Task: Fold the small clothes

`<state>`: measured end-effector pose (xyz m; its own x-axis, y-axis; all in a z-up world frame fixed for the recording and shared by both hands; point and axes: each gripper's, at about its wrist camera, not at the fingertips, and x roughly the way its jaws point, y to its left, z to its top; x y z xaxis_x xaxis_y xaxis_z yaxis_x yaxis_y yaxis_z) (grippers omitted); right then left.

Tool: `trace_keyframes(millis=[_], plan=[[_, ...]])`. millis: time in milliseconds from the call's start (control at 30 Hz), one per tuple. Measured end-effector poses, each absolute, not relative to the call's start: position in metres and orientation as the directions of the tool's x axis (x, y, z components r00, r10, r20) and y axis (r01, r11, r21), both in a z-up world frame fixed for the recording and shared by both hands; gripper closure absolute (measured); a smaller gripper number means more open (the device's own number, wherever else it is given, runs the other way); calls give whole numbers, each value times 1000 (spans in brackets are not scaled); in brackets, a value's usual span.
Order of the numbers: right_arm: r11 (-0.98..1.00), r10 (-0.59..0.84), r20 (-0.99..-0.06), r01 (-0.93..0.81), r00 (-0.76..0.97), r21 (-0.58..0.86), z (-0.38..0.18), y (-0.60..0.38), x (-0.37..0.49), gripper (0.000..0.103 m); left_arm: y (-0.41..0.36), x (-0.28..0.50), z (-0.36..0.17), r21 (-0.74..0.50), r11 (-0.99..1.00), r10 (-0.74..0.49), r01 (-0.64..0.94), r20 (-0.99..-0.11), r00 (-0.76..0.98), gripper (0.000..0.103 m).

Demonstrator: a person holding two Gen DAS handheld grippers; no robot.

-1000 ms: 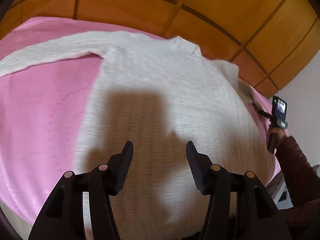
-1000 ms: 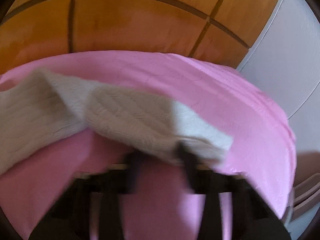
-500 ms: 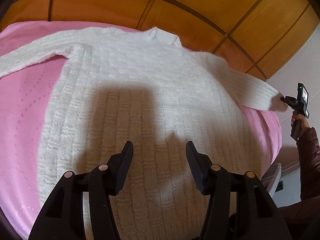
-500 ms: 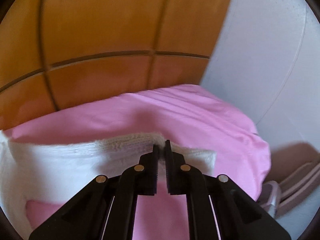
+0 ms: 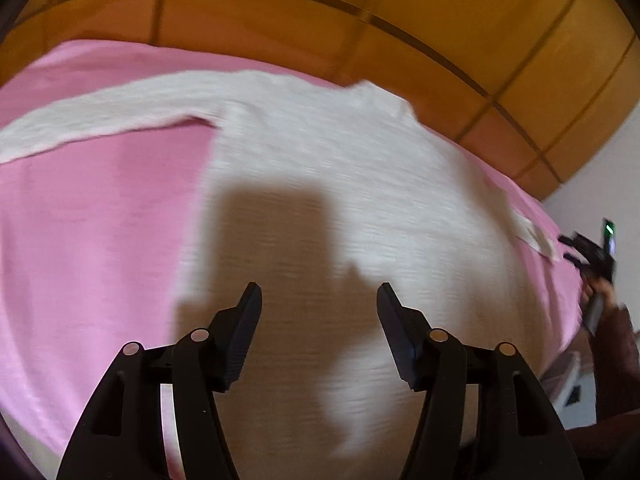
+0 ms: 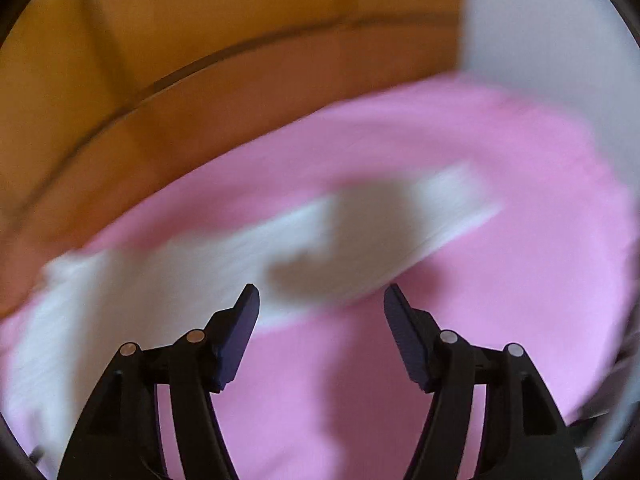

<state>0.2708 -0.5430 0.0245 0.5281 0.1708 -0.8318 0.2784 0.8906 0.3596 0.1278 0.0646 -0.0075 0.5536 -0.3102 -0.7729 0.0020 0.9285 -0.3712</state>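
A white knitted sweater (image 5: 320,168) lies spread flat on the pink bed cover (image 5: 100,220), its left sleeve (image 5: 100,116) stretched out to the left. My left gripper (image 5: 319,300) is open and empty above the sweater's body. The right sleeve (image 6: 280,248) lies stretched out on the pink cover in the right wrist view, blurred by motion. My right gripper (image 6: 321,300) is open and empty above the sleeve. It also shows at the far right of the left wrist view (image 5: 596,252), just past the sleeve's cuff (image 5: 540,240).
A wooden panelled headboard (image 5: 320,8) runs along the far side of the bed. A white wall (image 6: 560,40) stands to the right. The bed's right edge (image 5: 576,312) drops off near the person's dark red sleeve (image 5: 616,360).
My right gripper has let go of the sleeve cuff and opened; the sleeve now lies flat on the bed. The left gripper's view has shifted; it stays open.
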Motion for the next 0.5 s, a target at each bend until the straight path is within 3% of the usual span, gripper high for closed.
trace_keyframes(millis=[100, 233, 433, 500], plan=[[799, 486, -746, 115, 455, 590, 5, -480, 236, 32, 94, 117, -10, -355, 932, -259, -67, -786, 561, 41], [679, 674, -651, 53, 351, 732, -15, -421, 193, 31, 125, 99, -18, -349, 928, -223, -129, -800, 557, 36], [670, 702, -642, 20, 308, 742, -28, -377, 148, 31, 141, 74, -41, -443, 885, -316, -143, -797, 515, 36], [708, 675, -671, -13, 305, 706, -24, -368, 139, 37, 137, 68, -41, -466, 877, -347, -116, -781, 520, 48]])
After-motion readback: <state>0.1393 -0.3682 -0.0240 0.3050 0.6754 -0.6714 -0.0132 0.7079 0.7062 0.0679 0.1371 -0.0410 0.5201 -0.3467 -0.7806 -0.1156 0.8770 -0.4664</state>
